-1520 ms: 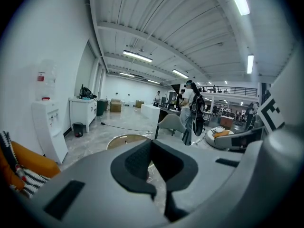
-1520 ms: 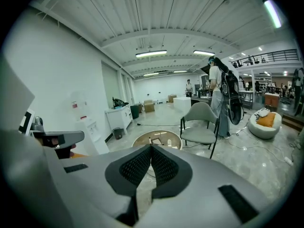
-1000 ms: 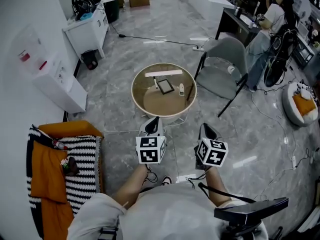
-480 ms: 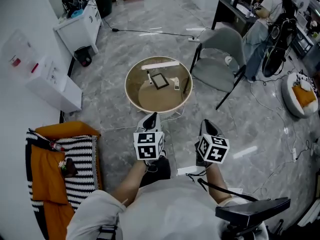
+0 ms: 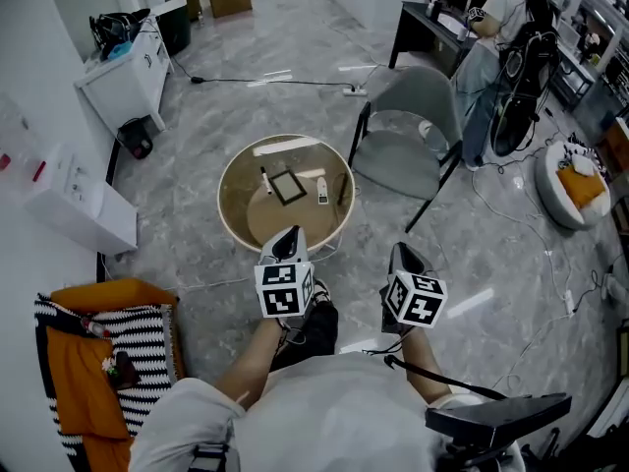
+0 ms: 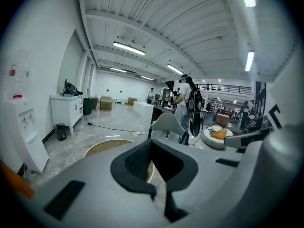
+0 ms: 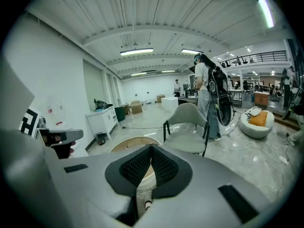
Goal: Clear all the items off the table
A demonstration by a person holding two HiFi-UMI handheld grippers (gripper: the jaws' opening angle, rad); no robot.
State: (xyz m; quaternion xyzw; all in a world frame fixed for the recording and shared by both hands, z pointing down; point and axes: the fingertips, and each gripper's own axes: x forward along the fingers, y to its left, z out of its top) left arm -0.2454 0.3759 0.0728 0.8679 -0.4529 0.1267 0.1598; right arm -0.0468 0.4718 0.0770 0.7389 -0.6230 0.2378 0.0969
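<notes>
A round table (image 5: 236, 226) with a tan top stands ahead of me on the grey floor. On it lie a black-framed square panel (image 5: 289, 186), a small white remote (image 5: 322, 190), a pen (image 5: 265, 180) and a dark stick (image 5: 341, 190). My left gripper (image 5: 288, 236) hangs over the table's near rim, shut and empty. My right gripper (image 5: 401, 252) is off the table's near right side, above the floor, with its pads together and nothing in them. The left gripper view has the shut left gripper (image 6: 151, 144) with the table (image 6: 107, 146) beyond. The right gripper (image 7: 151, 148) fronts the table (image 7: 128, 144) too.
A grey chair (image 5: 408, 136) stands close to the table's right. At the left are a white cabinet (image 5: 123, 72), a water dispenser (image 5: 69, 209) and a seat with a striped and orange throw (image 5: 88, 362). A person (image 5: 496, 18) stands at a desk far right; cables cross the floor.
The table has come nearer and shifted left in the head view as I walk toward it. Both grippers moved forward with me and stayed shut.
</notes>
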